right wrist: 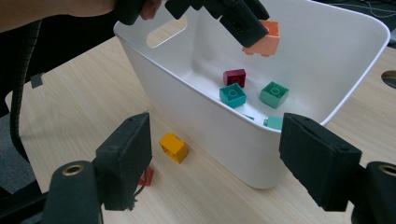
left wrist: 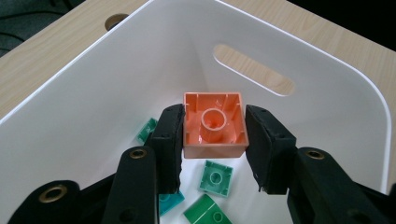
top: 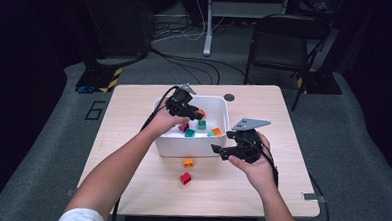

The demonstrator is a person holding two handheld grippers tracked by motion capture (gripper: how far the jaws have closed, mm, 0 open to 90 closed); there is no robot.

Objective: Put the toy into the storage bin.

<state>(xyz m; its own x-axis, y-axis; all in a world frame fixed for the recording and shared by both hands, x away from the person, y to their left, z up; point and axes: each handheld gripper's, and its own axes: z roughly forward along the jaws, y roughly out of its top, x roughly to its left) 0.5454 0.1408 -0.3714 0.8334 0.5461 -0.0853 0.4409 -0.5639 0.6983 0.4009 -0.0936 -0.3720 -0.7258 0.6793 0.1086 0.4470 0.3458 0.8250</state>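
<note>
A white bin (top: pixel 182 149) stands mid-table with several small bricks inside, among them a dark red one (right wrist: pixel 234 77), a teal one (right wrist: pixel 232 94) and a green one (right wrist: pixel 274 94). Over the bin's inside, my left gripper (top: pixel 196 112) is shut on a pale orange brick (left wrist: pixel 215 125), which hangs hollow side toward its camera with the pads on two opposite sides. The right gripper view takes in that brick (right wrist: pixel 266 39) above the bin floor. My right gripper (top: pixel 222 150) waits open just outside the bin's near right corner, nothing between its jaws.
On the wooden table in front of the bin lie a yellow-orange brick (top: pixel 188 162) and a red brick (top: pixel 185 178). A round hole (top: pixel 229 97) marks the table behind the bin. A black chair (top: pixel 282 39) stands beyond the far edge.
</note>
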